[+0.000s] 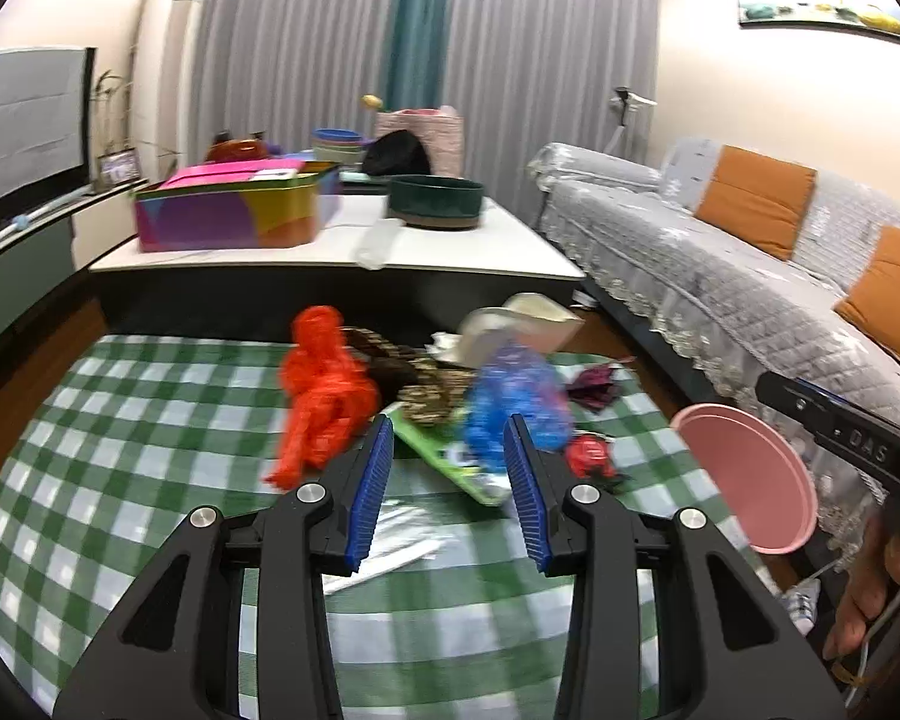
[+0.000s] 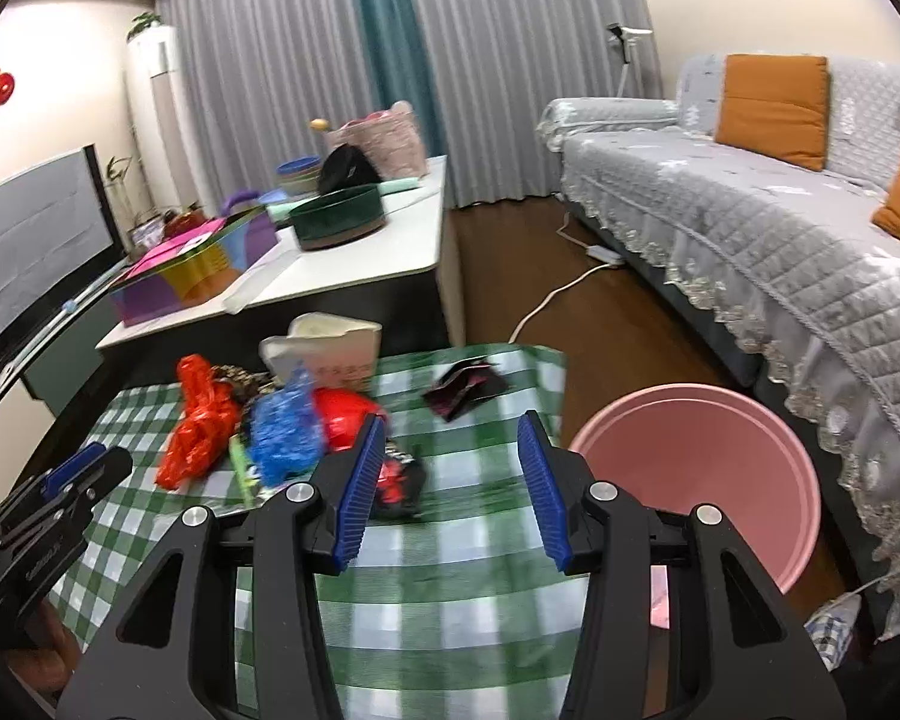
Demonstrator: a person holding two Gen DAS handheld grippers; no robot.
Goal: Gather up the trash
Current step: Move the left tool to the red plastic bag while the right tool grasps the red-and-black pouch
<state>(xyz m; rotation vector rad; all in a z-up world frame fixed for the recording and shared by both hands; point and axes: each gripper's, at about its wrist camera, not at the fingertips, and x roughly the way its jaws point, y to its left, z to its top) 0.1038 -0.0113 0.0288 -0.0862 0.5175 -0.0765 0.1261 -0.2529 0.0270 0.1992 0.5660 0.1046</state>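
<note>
Trash heaped toward the far edge of the green-and-white checked cloth (image 1: 150,450): orange-red plastic bag (image 1: 321,390) at the left of the heap, blue plastic bag (image 1: 513,402) at its right, brown patterned wrapper (image 1: 426,387) between and behind them, green flat packet (image 1: 444,456) lying under the blue bag and reaching toward the near edge. Small red crumpled wrapper (image 1: 591,456) just beside the blue bag on the right, dark maroon wrapper (image 1: 594,387) near the far right corner of the cloth, apart from the heap. White paper carton (image 1: 531,321) tipped at the far edge, behind the blue bag. Clear plastic film (image 1: 390,540) lying flat nearer the middle of the cloth. Pink bucket (image 2: 708,468) standing off the right edge of the cloth, mouth open, just beside the sofa (image 2: 750,228). Left gripper (image 1: 447,486) poised above the cloth with jaws apart, nothing between the blue pads, pointing at the green packet and blue bag. Right gripper (image 2: 456,483) likewise spread wide and holding nothing, over bare cloth near the right edge, with the red wrapper just past its left pad and the bucket beside its right one. Low white table (image 1: 450,252) beyond the far edge, carrying a multicoloured box (image 1: 234,210) and a dark green round tub (image 1: 435,198). Much of the heap blurred, so finer detail not to be told.
</note>
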